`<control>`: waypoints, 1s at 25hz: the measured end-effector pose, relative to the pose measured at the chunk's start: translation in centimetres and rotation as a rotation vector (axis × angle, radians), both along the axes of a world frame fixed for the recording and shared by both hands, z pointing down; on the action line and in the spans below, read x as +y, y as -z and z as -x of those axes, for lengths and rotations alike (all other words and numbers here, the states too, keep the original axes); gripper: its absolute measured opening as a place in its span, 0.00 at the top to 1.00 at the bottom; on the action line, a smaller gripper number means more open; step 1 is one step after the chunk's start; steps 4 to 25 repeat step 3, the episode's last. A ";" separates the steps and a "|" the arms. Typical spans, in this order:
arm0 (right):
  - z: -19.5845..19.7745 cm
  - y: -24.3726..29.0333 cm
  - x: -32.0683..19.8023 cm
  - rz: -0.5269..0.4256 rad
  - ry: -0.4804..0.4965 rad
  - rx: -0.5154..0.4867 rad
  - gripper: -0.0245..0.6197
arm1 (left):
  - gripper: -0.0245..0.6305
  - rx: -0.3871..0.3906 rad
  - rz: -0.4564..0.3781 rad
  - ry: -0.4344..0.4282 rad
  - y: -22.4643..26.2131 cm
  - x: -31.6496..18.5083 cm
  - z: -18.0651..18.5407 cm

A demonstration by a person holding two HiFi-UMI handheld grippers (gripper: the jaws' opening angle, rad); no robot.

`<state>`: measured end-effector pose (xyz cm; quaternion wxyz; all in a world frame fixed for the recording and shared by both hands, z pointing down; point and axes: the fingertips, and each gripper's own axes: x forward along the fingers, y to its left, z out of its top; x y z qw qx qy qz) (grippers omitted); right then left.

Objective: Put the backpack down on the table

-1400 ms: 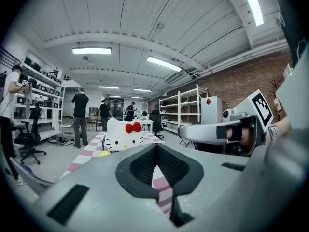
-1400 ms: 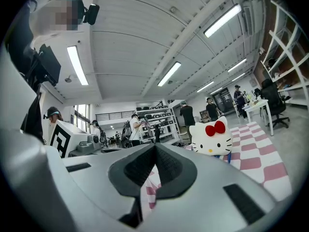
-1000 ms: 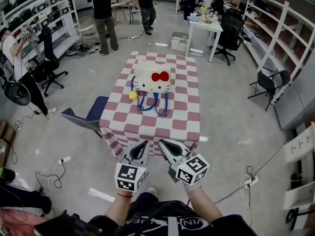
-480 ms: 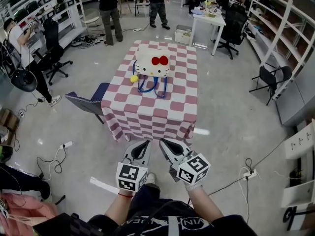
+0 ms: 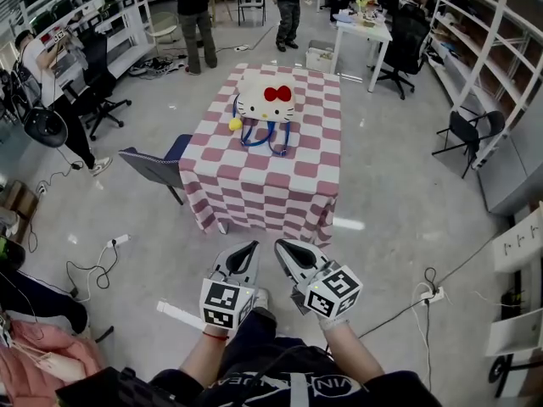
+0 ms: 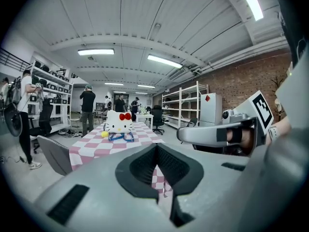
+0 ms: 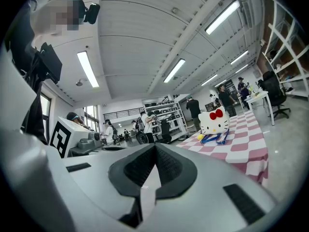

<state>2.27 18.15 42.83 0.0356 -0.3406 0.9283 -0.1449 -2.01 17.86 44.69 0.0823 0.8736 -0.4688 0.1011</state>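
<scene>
Placement reads as complete. The white cat-face plush backpack with a red bow sits upright on the far half of the table covered by a red-and-white checked cloth. Its blue straps lie flat on the cloth in front of it, and a small yellow ball charm rests at its left side. Nothing of the backpack hangs over a table edge.

Gripper state:
- Left gripper: jaws together, nothing between the pads. It is held low in front of the person, well apart from the table.
- Right gripper: jaws together, nothing between the pads. It is just beside the left gripper, also well apart from the table.

Both gripper views look across open floor toward the backpack.

Procedure for the step in hand (judgement):
1. Treat this as the check stage. Confirm that the backpack stands on its base without leaning.
2. Keep both grippers low and away from the cloth hem, because a snag there could drag the cloth and topple the backpack.
3. If a correction is needed, part the jaws before reaching in and take the straps, not the soft body.
4. Mind the dark blue chair beside the table's left edge.
</scene>
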 end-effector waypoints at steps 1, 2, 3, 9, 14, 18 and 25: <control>-0.1 0.0 0.3 0.001 0.000 -0.001 0.96 | 0.96 -0.002 0.000 -0.001 0.0 0.3 -0.1; -0.2 0.0 0.6 0.002 0.000 -0.002 0.96 | 0.96 -0.003 0.001 -0.001 0.0 0.6 -0.2; -0.3 0.0 0.9 0.003 -0.001 -0.004 0.96 | 0.96 -0.005 0.002 -0.002 0.0 0.9 -0.3; -0.3 0.0 0.9 0.003 -0.001 -0.004 0.96 | 0.96 -0.005 0.002 -0.002 0.0 0.9 -0.3; -0.3 0.0 0.9 0.003 -0.001 -0.004 0.96 | 0.96 -0.005 0.002 -0.002 0.0 0.9 -0.3; -0.3 0.0 0.9 0.003 -0.001 -0.004 0.96 | 0.96 -0.005 0.002 -0.002 0.0 0.9 -0.3; -0.3 0.0 0.9 0.003 -0.001 -0.004 0.96 | 0.96 -0.005 0.002 -0.002 0.0 0.9 -0.3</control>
